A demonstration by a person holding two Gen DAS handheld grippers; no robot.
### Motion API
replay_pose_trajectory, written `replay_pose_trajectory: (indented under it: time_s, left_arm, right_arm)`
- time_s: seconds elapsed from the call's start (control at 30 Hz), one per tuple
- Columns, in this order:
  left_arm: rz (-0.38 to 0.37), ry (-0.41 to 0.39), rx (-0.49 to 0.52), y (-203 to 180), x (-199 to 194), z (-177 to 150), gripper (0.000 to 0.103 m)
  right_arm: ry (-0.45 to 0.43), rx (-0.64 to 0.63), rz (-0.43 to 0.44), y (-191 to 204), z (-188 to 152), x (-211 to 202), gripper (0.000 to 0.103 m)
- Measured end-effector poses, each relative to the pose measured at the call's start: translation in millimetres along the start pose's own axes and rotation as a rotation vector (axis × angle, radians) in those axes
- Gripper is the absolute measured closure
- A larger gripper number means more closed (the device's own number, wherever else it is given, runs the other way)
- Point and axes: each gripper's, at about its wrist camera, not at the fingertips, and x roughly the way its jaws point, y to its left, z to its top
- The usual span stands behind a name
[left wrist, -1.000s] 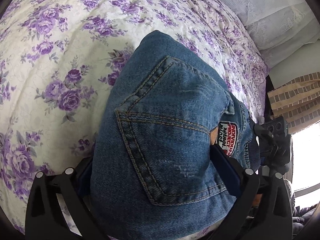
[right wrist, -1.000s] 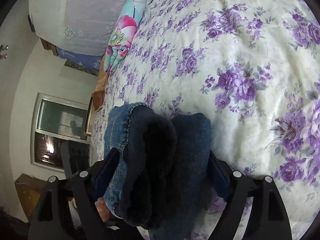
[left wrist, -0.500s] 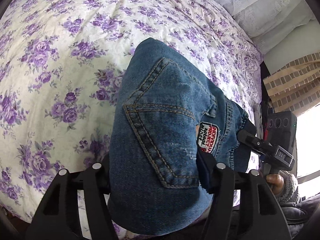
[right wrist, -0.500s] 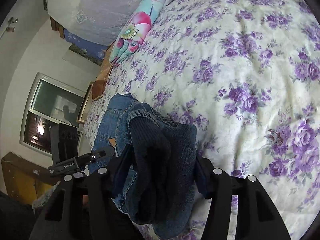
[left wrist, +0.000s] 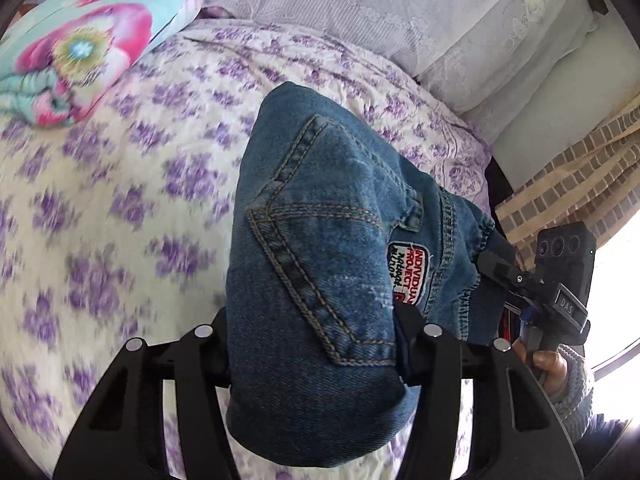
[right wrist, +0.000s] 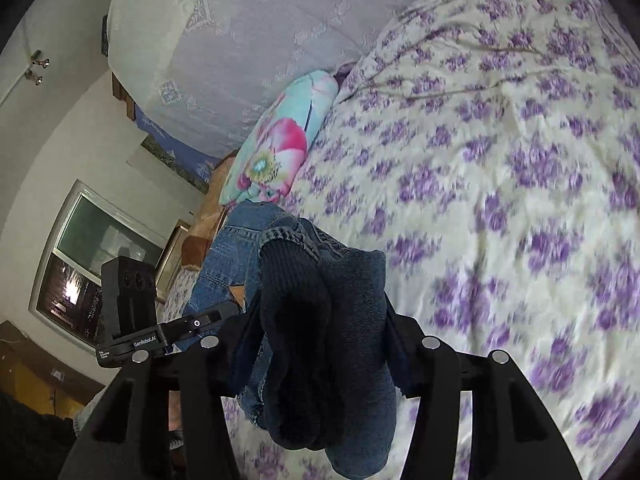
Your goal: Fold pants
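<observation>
With each claw closing on a bunched end of the jeans point(left wrist: 320, 264), left claw point(left wrist: 312, 344) and right claw point(right wrist: 316, 344) hold them above the bed point(left wrist: 120, 208); folding has barely begun.

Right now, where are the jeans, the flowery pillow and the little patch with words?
jeans point(left wrist: 320, 248), left wrist view, on the back pocket.
flowery pillow point(left wrist: 88, 40), left wrist view, on its pink flower.
patch point(left wrist: 408, 272), left wrist view, on its lettering.

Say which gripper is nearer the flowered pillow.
Left. The left gripper, jaws closing on the jeans, sits on the pillow's side; the right gripper, also closing on them, is beyond it.
</observation>
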Motion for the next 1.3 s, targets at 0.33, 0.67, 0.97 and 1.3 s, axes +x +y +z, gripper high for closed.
replay_pose_trajectory:
  time_s: [0.33,0.67,0.97,1.3]
  left_arm:
    - [-0.032,-0.035,-0.067,43.6,102.5,132.6,0.049]
    - [0.022,0.013,-0.122,84.2,185.7,155.4,0.046]
    - [0.142,-0.022,-0.065,83.9,185.9,155.9,0.016]
    - [0.428,-0.193,0.126,42.6,135.8,156.6,0.016]
  right_arm:
    - [-0.054,-0.025,-0.066,-48.6,166.7,78.2,0.049]
    - [-0.013,0.026,-0.119,-124.4,219.2,161.4,0.049]
    - [-0.040,0.030,-0.257,-160.1,211.0,184.7,0.034]
    - [-0.201,-0.457,-0.541,-57.2,171.7,137.7,0.033]
